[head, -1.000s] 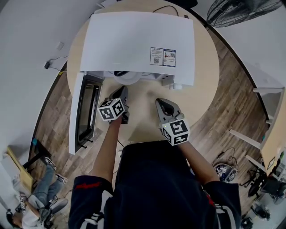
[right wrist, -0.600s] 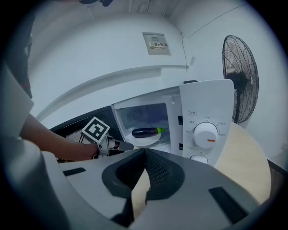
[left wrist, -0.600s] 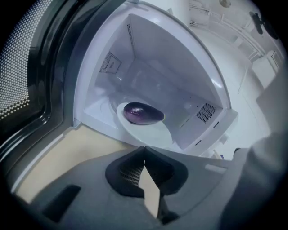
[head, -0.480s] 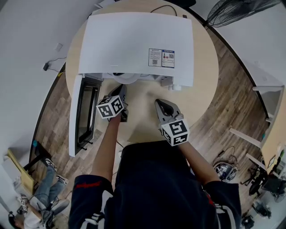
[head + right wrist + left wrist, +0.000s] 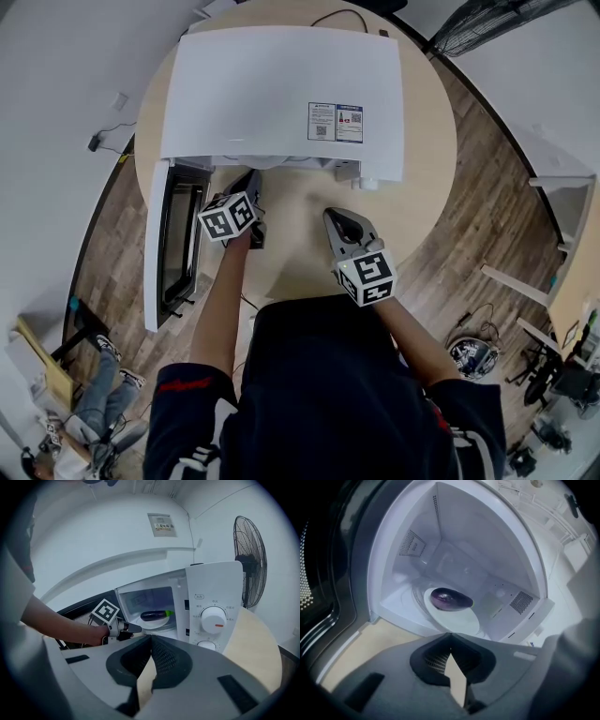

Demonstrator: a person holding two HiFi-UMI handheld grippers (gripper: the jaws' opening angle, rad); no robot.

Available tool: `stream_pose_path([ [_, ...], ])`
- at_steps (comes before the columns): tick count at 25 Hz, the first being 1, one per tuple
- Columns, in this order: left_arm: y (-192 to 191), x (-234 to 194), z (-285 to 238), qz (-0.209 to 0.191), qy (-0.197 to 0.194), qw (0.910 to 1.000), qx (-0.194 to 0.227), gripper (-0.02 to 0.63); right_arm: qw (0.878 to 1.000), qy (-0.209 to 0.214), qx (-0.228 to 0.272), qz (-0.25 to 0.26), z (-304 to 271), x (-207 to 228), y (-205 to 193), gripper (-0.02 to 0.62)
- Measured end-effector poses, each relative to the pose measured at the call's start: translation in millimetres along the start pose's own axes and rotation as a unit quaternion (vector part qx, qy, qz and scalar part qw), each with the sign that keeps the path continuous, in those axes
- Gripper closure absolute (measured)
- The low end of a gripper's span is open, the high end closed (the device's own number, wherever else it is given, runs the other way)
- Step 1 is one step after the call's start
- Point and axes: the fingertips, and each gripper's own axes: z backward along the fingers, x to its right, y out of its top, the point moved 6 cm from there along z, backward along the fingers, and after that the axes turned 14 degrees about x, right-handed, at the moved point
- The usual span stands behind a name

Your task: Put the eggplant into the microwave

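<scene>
Left gripper (image 5: 449,635) and right gripper (image 5: 150,638) are both pressed together, empty. The eggplant (image 5: 451,599) rests in the microwave (image 5: 281,94) beyond the left fingertips; I'd swing the door (image 5: 174,239) left of them shut slowly.

Dark shirt (image 5: 323,394) (red sleeve print (image 5: 183,386)), grey claws (image 5: 251,180)

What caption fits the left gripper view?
Eggplant lies on the white plate inside the open microwave; the shut, empty left claw sits just outside.

Dark purple eggplant (image 5: 451,598) on its side on white turntable plate (image 5: 454,618); inside open microwave (image 5: 281,94)
</scene>
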Motion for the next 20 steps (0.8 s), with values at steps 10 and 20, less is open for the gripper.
stream_pose_path([
  [10, 6.7, 1.7, -9.7, -0.002, 0.004, 1.0000, -0.004, 0.589, 1.000, -0.003, -0.003, -0.002, 1.5, 1.3, -0.9, 0.584],
  [20, 5.5, 1.2, -5.5, 0.001, 0.005, 1.0000, -0.005, 0.591, 1.000, 0.003, -0.005, 0.001, 0.8, 1.2, -1.7, 0.584],
])
